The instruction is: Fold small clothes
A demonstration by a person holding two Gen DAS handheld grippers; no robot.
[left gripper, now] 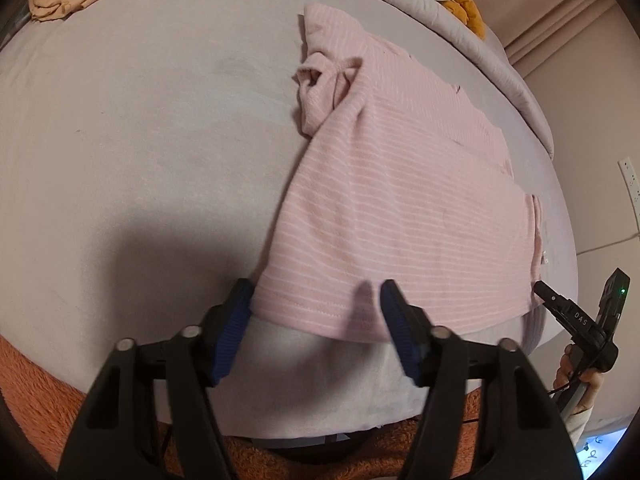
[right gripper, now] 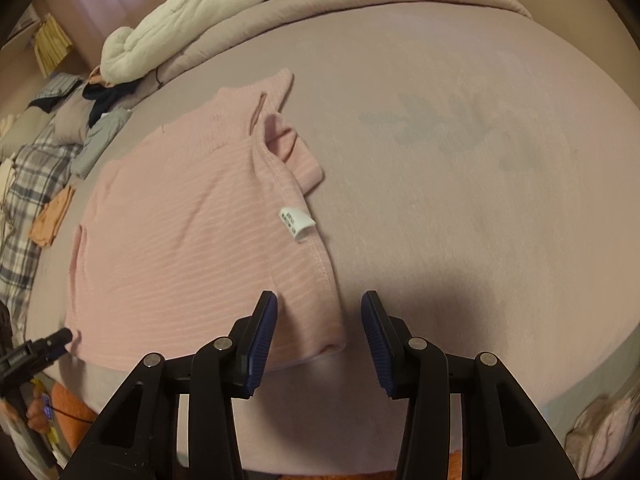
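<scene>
The pink striped knit top (left gripper: 400, 184) lies flat on the lilac bed (left gripper: 140, 140). Its hem sits at twelve o'clock between my left fingers (left gripper: 316, 312) and right fingers (right gripper: 318, 324), both pairs apart, bracketing the hem corners, I judge, to lift the fold.

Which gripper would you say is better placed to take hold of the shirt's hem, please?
Probably the left gripper: the pink shirt hem already lies between its open fingers, while the right gripper straddles only a corner.

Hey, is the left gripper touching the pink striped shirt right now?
Cannot tell. In the left wrist view the left gripper straddles the pink striped shirt's hem corner with jaws open, but whether the pads touch or hover above the cloth isn't plain.
</scene>
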